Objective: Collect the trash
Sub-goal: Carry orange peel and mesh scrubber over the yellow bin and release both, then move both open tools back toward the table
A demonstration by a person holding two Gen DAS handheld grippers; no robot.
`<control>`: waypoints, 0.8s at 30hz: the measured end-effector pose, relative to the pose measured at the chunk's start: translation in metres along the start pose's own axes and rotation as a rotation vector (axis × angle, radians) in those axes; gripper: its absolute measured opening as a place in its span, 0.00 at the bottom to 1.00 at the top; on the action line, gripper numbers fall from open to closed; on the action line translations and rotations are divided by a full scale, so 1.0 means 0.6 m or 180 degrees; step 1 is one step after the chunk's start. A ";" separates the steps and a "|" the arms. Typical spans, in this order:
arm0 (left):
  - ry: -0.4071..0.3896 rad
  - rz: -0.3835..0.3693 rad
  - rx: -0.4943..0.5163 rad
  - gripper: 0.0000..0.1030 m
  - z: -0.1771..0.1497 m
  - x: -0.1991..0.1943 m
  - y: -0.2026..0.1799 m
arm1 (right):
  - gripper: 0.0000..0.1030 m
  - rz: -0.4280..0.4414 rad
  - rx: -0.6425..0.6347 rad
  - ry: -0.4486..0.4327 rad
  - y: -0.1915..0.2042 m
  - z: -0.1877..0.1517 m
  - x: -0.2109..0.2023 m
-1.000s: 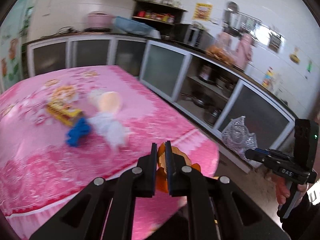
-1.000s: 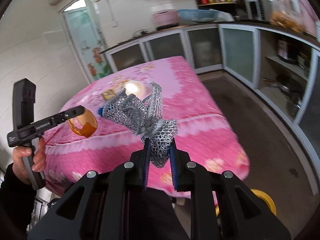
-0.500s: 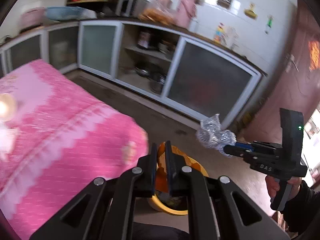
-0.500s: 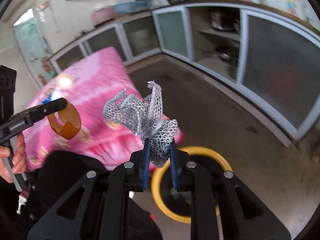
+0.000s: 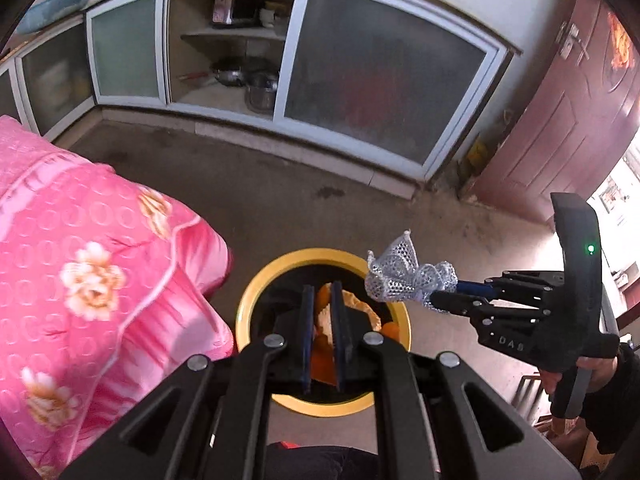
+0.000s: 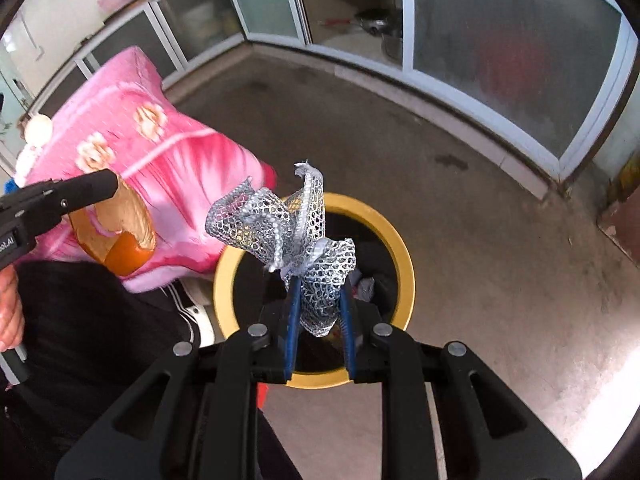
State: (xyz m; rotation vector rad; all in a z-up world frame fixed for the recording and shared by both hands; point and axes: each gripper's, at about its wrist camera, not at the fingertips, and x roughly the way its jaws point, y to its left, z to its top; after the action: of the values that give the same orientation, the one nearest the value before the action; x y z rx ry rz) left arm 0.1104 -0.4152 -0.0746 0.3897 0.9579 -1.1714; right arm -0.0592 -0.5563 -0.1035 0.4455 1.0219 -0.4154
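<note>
My left gripper is shut on a piece of orange peel and holds it over the yellow-rimmed trash bin on the floor. The peel also shows in the right wrist view, hanging from the left gripper left of the bin. My right gripper is shut on a grey foam fruit net above the bin. In the left wrist view the net sticks out of the right gripper just right of the bin's rim.
The pink flowered tablecloth hangs at the left, close to the bin. Kitchen cabinets with glass doors line the back. A red door is at the right. Bare concrete floor surrounds the bin. Some trash lies inside.
Both grippers swung away from the table and down toward the bin. The peel and the net now hang over or beside its opening, both still gripped.
</note>
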 end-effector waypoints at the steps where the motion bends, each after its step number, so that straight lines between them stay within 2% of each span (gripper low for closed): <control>1: 0.0028 0.0019 0.0006 0.07 0.001 0.010 -0.001 | 0.17 0.0010 0.0034 0.0066 -0.004 -0.001 0.011; 12: 0.0229 0.0102 0.0007 0.07 -0.003 0.079 0.001 | 0.17 -0.0055 0.0049 0.0212 -0.021 -0.006 0.042; 21: 0.0232 0.0176 0.0032 0.09 -0.007 0.089 -0.006 | 0.20 -0.0154 0.0029 0.0330 -0.028 -0.006 0.061; 22: 0.0230 0.0183 0.0021 0.13 -0.008 0.088 -0.005 | 0.24 -0.0174 0.0010 0.0394 -0.030 -0.006 0.066; 23: 0.0218 0.0160 -0.0002 0.29 -0.008 0.086 -0.004 | 0.27 -0.0178 0.0030 0.0408 -0.034 -0.007 0.066; 24: 0.0185 0.0158 -0.0039 0.57 -0.007 0.082 -0.002 | 0.37 -0.0188 0.0059 0.0419 -0.037 -0.008 0.068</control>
State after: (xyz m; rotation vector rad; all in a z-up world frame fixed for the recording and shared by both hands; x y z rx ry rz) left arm 0.1108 -0.4419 -0.1159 0.4375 1.0000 -1.1137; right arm -0.0555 -0.5773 -0.1449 0.4648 1.1617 -0.4532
